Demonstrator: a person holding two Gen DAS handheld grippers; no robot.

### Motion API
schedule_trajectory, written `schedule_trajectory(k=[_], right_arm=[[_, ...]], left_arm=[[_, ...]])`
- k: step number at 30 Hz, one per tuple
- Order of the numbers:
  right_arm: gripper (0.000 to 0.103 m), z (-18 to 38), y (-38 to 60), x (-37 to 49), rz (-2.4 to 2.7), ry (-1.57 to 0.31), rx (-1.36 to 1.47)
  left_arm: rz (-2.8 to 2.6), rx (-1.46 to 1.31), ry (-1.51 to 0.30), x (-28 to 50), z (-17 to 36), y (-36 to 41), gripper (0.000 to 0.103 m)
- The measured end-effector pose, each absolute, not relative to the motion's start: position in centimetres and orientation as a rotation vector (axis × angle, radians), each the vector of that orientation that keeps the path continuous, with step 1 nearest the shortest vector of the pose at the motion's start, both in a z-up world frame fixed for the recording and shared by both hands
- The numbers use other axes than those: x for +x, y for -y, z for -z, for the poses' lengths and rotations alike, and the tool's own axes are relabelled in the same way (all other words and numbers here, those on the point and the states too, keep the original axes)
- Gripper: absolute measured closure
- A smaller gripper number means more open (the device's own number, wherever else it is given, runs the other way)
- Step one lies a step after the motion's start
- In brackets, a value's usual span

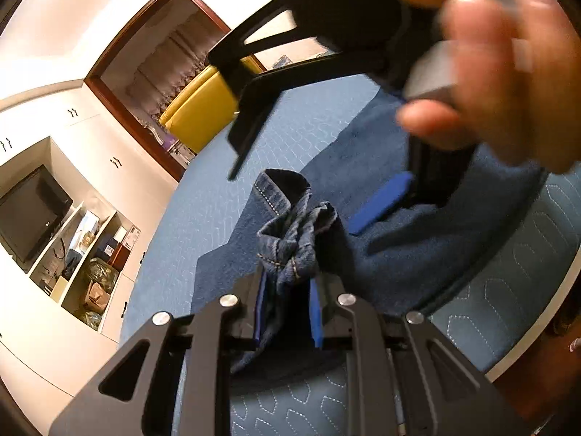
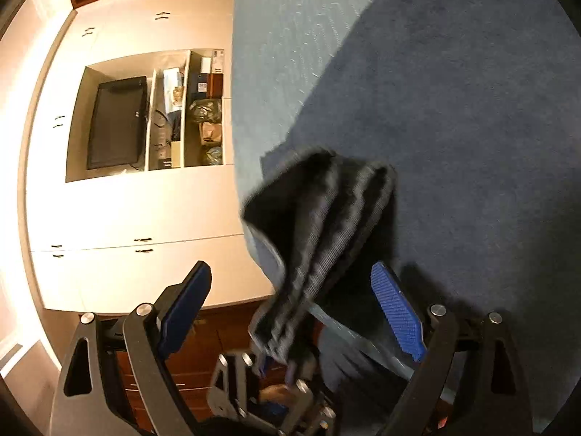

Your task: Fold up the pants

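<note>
The pants are dark blue jeans (image 1: pixel 417 229) lying on a blue quilted bed (image 1: pixel 225 210). My left gripper (image 1: pixel 287 312) is shut on a bunched edge of the jeans with stitched seams and lifts it off the bed. My right gripper (image 2: pixel 290 309) is open, its blue pads (image 2: pixel 397 312) spread wide. A blurred dark fold of the jeans (image 2: pixel 319 239) hangs between its fingers, held from below by the left gripper (image 2: pixel 276 396). In the left wrist view the right gripper (image 1: pixel 326 47) and the hand holding it hover above the jeans.
White cupboards with a black TV (image 2: pixel 116 123) and cluttered shelves (image 2: pixel 203 109) stand beyond the bed's edge. A yellow chair (image 1: pixel 203 109) sits in a doorway. The bed cover (image 2: pixel 283 54) extends ahead.
</note>
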State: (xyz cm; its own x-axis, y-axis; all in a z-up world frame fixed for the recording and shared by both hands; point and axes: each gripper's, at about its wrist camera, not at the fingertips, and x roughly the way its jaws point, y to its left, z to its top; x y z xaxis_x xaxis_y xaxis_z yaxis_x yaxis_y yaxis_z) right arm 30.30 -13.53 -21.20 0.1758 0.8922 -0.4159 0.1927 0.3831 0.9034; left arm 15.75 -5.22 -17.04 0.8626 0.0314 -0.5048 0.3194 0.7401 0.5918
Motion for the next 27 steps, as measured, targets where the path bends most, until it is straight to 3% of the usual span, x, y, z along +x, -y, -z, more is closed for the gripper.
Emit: schedule_trajectory(k=[7,11,14,17,19,21,23,24,27], right_arm=[[0.017,22.3,13.2,33.1,-0.684,-1.316,1.194],[0.059,22.6,13.1,33.9,-0.676,-1.334,1.156],[0.083,22.5,12.6,34.3,-0.653,-1.348,1.055],[0.089,22.8,12.8,34.1,-0.640,-1.353,1.007],[0.090,23.0,12.5,34.1,-0.633,-1.351,0.988],[0.090,23.2,12.3,34.1,-0.633,-1.354,0.979],[0.090,23.3,12.2,34.2,-0.624,-1.355,0.963],[0.090,23.4,12.3,34.1,-0.620,-1.355,0.964],[0.090,23.6,12.2,33.9,-0.597,-1.360,0.946]], left_arm=[[0.159,0.771,-0.495,14.1,17.8,6.1,0.084],[0.158,0.887,-0.453,13.3,19.8,6.9,0.083],[0.162,0.977,-0.424,12.5,21.8,7.4,0.069],[0.176,1.025,-0.409,11.7,22.8,7.8,0.062],[0.179,1.022,-0.400,11.5,22.7,7.8,0.051],[0.177,1.018,-0.388,11.6,22.5,7.6,0.049],[0.181,1.036,-0.412,12.1,22.8,7.5,0.062],[0.191,1.051,-0.442,12.4,23.1,7.5,0.080],[0.203,1.075,-0.447,12.3,23.1,7.5,0.083]])
